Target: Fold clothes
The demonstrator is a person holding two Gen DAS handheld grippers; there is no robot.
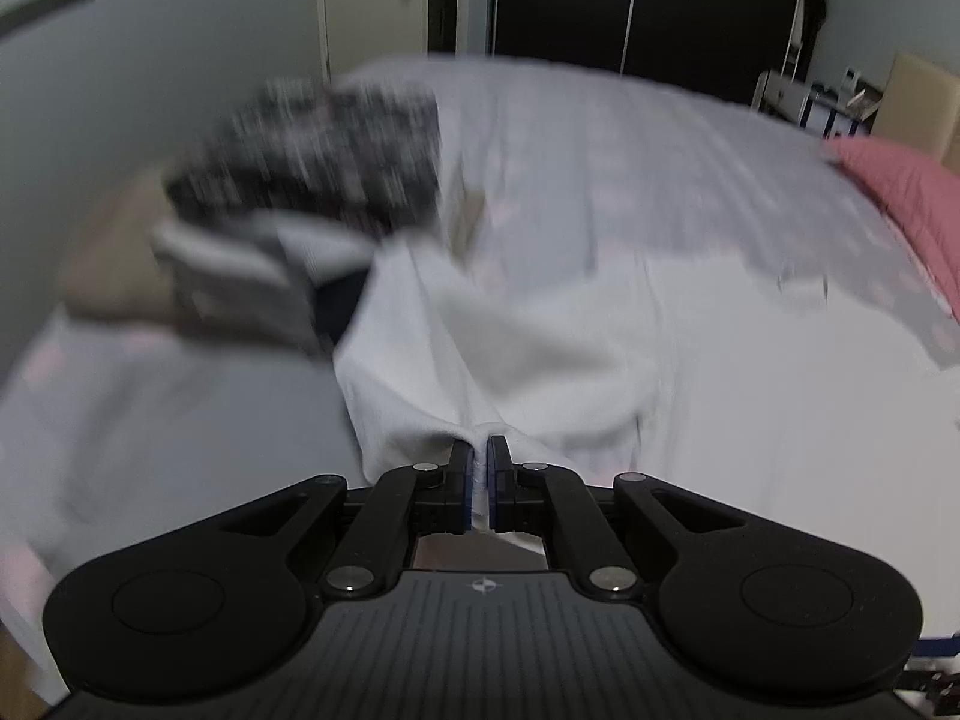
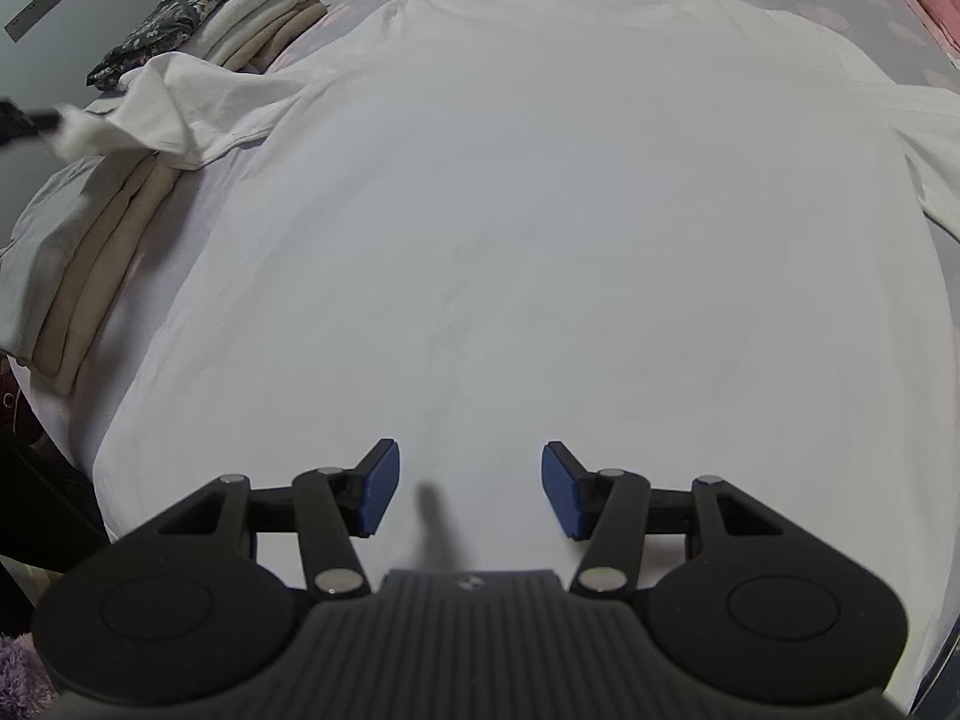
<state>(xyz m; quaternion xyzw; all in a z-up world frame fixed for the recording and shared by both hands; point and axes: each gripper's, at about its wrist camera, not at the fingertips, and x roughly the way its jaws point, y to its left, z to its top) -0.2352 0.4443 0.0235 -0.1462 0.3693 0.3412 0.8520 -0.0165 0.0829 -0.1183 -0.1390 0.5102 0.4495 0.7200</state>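
Note:
A large white T-shirt (image 2: 540, 210) lies spread flat on the bed, neck end far from me. My left gripper (image 1: 479, 468) is shut on the white cloth of its left sleeve (image 1: 480, 360), which rises in a tent of folds toward the pinched edge. In the right wrist view that lifted sleeve (image 2: 174, 102) shows at the far left, with the left gripper's dark tip (image 2: 24, 120) at the frame edge. My right gripper (image 2: 470, 489) stands open just above the shirt's lower middle, with nothing between its blue pads (image 2: 381, 495).
A stack of folded clothes (image 2: 120, 228), beige and grey with a dark patterned piece (image 2: 180, 18) behind, lies along the bed's left side. A pink blanket (image 1: 912, 204) sits at the right. Beyond the bed (image 1: 600, 138) are dark wardrobe doors (image 1: 630, 0).

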